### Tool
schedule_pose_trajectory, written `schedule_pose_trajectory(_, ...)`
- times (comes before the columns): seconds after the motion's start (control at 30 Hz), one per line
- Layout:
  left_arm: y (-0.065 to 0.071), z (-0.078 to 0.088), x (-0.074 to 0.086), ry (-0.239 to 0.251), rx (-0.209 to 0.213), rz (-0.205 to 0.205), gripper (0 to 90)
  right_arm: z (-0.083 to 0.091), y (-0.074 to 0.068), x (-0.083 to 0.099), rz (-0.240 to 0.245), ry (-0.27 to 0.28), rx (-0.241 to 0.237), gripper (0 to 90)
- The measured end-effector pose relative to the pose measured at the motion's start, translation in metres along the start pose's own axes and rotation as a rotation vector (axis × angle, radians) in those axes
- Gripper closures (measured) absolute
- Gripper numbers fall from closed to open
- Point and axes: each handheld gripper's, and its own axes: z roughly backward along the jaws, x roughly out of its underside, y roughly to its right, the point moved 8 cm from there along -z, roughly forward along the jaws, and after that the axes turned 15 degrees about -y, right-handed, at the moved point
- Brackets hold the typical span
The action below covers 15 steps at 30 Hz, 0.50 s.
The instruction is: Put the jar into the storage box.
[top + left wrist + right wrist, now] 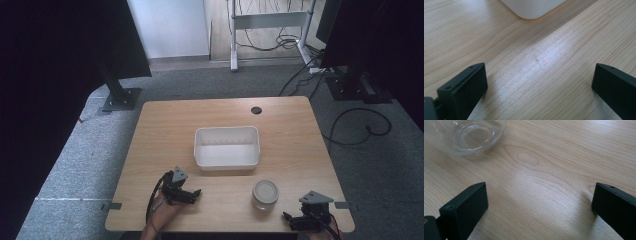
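High view | approach step | right gripper (292, 218) spread, empty, near lidded clear glass jar (265, 194) | next: straddle jar, pinch

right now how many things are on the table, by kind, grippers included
white plastic bin: 1
glass jar with a pale lid: 1
handheld grippers: 2, the left gripper and the right gripper, both with jaws wide apart and nothing between them
total: 4
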Motion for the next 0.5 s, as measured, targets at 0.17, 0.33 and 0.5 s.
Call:
schedule_pose_trajectory(0.17, 0.0, 0.0, 0.0, 0.0, 0.0, 0.0, 0.0, 0.0005, -0.0005, -0.0002, 0.004, 0.003, -0.001, 1.9)
schedule_pose_trajectory(0.33, 0.0, 0.0, 0.0, 0.0, 0.0, 0.0, 0.0, 0.0007, -0.0001, 0.0, -0.003, 0.001, 0.001, 2.2)
schedule_pose_trajectory(0.5, 0.0, 0.0, 0.0, 0.0, 0.0, 0.0, 0.0, 0.0016, 0.0004, 0.0003, -0.019, -0.001, 0.004, 3.3)
